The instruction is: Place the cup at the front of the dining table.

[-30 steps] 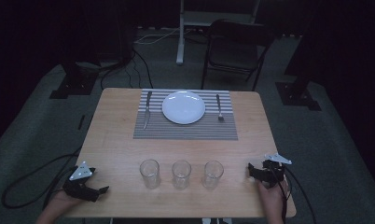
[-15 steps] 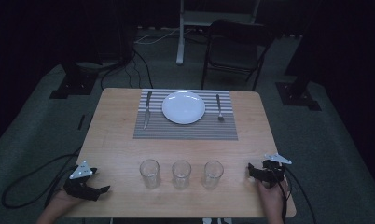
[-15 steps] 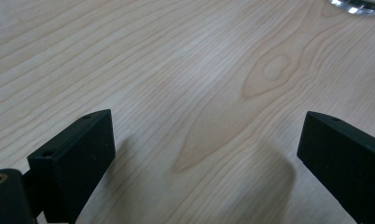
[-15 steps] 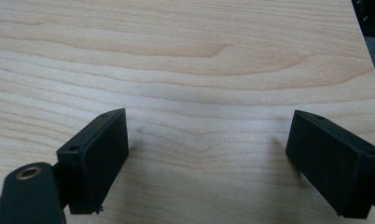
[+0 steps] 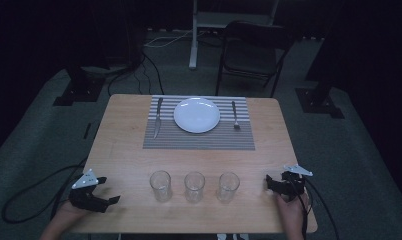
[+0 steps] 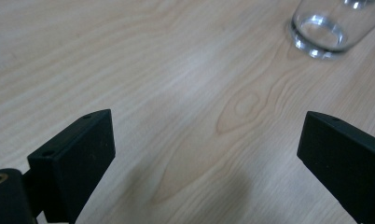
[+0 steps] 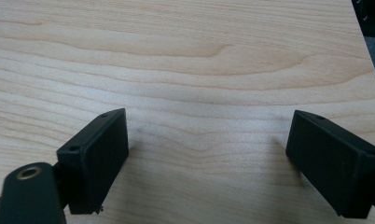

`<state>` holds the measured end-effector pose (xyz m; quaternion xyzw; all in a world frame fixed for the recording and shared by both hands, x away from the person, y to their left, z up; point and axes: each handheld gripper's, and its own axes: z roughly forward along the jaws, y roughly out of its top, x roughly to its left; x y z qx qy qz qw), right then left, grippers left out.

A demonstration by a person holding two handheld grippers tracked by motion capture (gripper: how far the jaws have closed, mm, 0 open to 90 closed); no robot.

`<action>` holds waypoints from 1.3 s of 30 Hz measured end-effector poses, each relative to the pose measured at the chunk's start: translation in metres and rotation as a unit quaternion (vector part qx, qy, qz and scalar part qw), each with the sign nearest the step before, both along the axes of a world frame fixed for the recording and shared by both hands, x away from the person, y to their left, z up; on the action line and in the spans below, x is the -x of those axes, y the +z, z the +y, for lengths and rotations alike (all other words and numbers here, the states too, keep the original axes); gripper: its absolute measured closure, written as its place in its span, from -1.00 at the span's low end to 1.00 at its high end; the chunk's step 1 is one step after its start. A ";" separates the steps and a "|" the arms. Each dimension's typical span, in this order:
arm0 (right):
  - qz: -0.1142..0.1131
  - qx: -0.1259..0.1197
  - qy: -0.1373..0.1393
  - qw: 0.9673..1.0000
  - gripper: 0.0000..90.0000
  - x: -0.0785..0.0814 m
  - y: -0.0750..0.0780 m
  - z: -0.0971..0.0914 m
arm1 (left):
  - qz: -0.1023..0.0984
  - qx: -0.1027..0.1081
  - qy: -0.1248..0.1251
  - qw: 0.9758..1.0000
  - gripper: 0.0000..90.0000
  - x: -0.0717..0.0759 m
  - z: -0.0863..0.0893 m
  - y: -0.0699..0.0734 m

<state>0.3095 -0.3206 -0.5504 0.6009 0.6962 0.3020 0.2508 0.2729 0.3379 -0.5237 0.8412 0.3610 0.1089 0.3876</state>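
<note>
Left gripper (image 5: 109,200), lower left of the high view: matte black, blocky, grey three-cornered plate on top. Its jaws stand wide apart over bare wood with nothing between them. The table (image 5: 124,150) is pale wood with a wavy grain, square-edged with rounded corners.

Three clear, round drinking glasses stand upright in a row along the lower middle, each apart from the next: left glass (image 5: 160,185), middle glass (image 5: 194,186), right glass (image 5: 228,186). In the left gripper view the left glass (image 6: 332,25) sits at the upper right, well clear of the jaws.

Upper middle: a grey striped placemat (image 5: 199,140) bears a knife (image 5: 158,117), a round white plate (image 5: 197,114) and a fork (image 5: 234,115).

Right gripper (image 5: 270,184), lower right, near the table's right edge: jaws spread, nothing gripped. Open wood lies between each gripper and the glasses.

Against the earlier frames, the left gripper has shifted only slightly; the right gripper and glasses stand unchanged.
</note>
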 end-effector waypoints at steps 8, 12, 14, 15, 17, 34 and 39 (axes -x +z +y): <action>0.000 0.000 0.000 1.000 -0.72 0.000 0.000 0.000 | -0.001 -0.013 -0.007 1.000 -0.90 0.000 -0.007 0.007; 0.000 0.000 0.000 1.000 -0.72 0.000 0.000 0.000 | -0.008 -0.005 -0.012 1.000 -0.90 0.000 -0.012 0.019; 0.000 0.000 0.000 1.000 -0.72 0.000 0.000 0.000 | -0.002 0.005 -0.022 1.000 -0.90 -0.001 -0.016 0.024; -0.001 0.000 0.000 1.000 -0.72 0.000 0.000 0.000 | -0.001 0.005 -0.025 1.000 -0.90 -0.002 -0.018 0.026; -0.001 0.000 0.000 1.000 -0.72 0.000 0.000 0.000 | -0.004 0.003 -0.030 1.000 -0.90 -0.004 -0.022 0.030; -0.001 0.001 0.000 1.000 -0.72 0.000 0.000 0.000 | -0.023 -0.003 -0.068 0.997 -0.90 -0.021 -0.063 0.071; -0.001 0.000 0.000 1.000 -0.72 0.000 0.000 0.000 | -0.034 -0.004 -0.083 0.996 -0.90 -0.026 -0.077 0.083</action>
